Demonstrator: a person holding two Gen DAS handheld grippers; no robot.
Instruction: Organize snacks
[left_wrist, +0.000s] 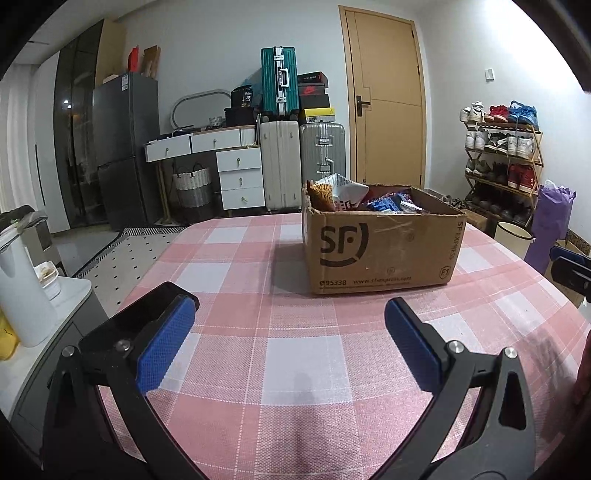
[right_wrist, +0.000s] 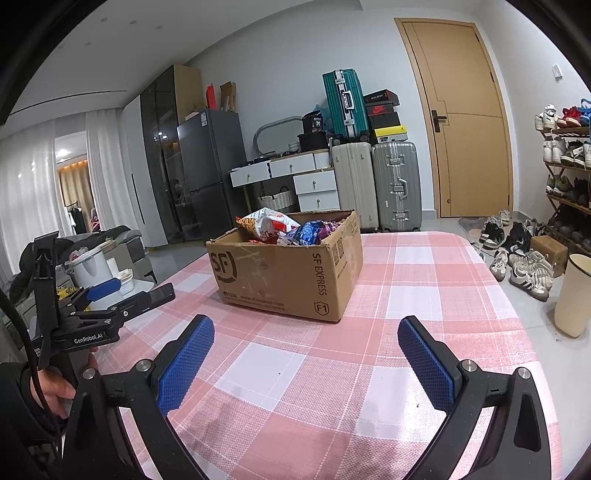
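A brown SF Express cardboard box (left_wrist: 380, 251) stands on the pink checked tablecloth (left_wrist: 295, 369), full of snack packets (left_wrist: 340, 192). It also shows in the right wrist view (right_wrist: 288, 273), with its snack packets (right_wrist: 288, 229) heaped inside. My left gripper (left_wrist: 290, 332) is open and empty, low over the table, well short of the box. My right gripper (right_wrist: 306, 350) is open and empty, also short of the box. In the right wrist view the left gripper (right_wrist: 131, 291) shows at the left, held in a hand.
Suitcases (left_wrist: 284, 162) and shoe boxes stand at the far wall beside a white drawer unit (left_wrist: 240, 177). A shoe rack (left_wrist: 506, 162) and a cream bin (right_wrist: 574, 295) stand to the right. A white jug (left_wrist: 22, 288) stands on a side counter at the left.
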